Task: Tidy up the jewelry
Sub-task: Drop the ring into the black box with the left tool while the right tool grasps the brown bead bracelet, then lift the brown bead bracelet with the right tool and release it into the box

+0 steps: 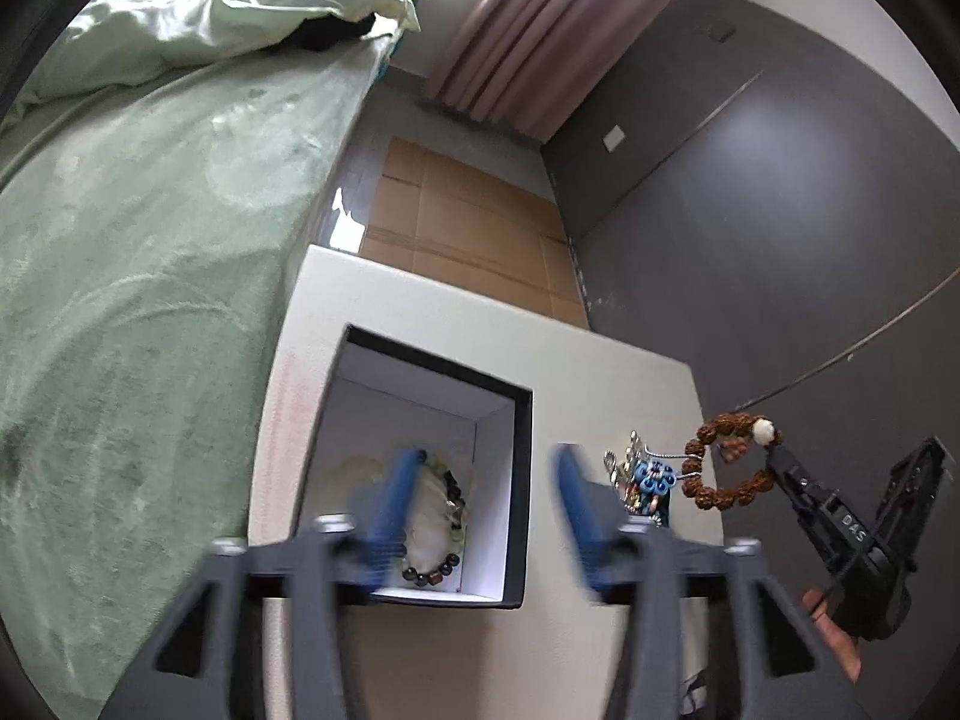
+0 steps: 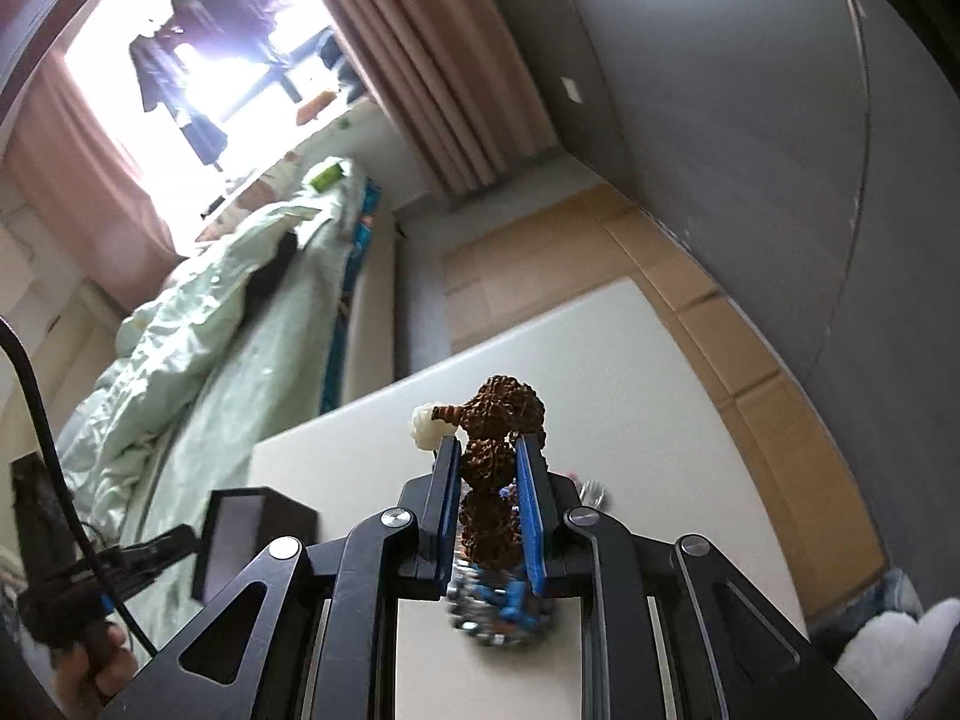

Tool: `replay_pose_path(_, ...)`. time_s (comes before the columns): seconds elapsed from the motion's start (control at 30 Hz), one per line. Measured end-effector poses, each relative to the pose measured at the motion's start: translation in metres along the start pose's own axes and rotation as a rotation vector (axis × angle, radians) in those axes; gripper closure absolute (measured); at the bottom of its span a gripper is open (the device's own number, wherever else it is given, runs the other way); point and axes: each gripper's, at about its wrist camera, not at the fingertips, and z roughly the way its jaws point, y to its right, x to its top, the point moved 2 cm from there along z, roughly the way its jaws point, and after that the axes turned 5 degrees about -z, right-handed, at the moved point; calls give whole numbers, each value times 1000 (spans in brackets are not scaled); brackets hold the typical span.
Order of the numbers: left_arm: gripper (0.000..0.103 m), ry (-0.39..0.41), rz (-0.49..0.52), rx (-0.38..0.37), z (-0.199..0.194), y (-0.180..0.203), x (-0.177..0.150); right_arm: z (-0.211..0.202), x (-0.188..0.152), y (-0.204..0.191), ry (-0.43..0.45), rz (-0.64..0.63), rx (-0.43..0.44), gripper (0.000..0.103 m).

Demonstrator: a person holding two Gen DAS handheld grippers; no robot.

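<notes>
Two grippers work over a white table [image 1: 420, 648]. The right gripper [image 2: 489, 483] has its fingers closed on a brown seed bracelet [image 1: 729, 459], held in the air to the right of the box [image 1: 519, 480]. The left gripper [image 1: 486, 510] hangs above the box with its blue fingers [image 1: 393, 504] spread wide, gripping nothing. Inside the box lies a dark bead bracelet [image 1: 435, 573]. Just right of the box, on the table, sits a heap of blue and silver jewelry [image 1: 645, 477].
</notes>
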Motion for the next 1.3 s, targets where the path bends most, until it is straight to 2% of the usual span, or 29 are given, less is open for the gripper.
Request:
replay_pose_path(0.17, 38, 49, -23, -33, -18, -4, 5, -17, 16, -22, 52, -39, 31, 84)
replay_pose_path(0.57, 38, 89, -68, -62, -39, -14, 13, -63, 51, -100, 175, -188, 105, 84)
replay_pose_path(0.87, 38, 121, -103, -72, -50, -24, 18, -94, 63, -142, 249, -275, 137, 84)
replay_pose_path(1.3, 38, 144, -131, -97, -60, -29, 21, -133, 82, -181, 329, -384, 113, 84)
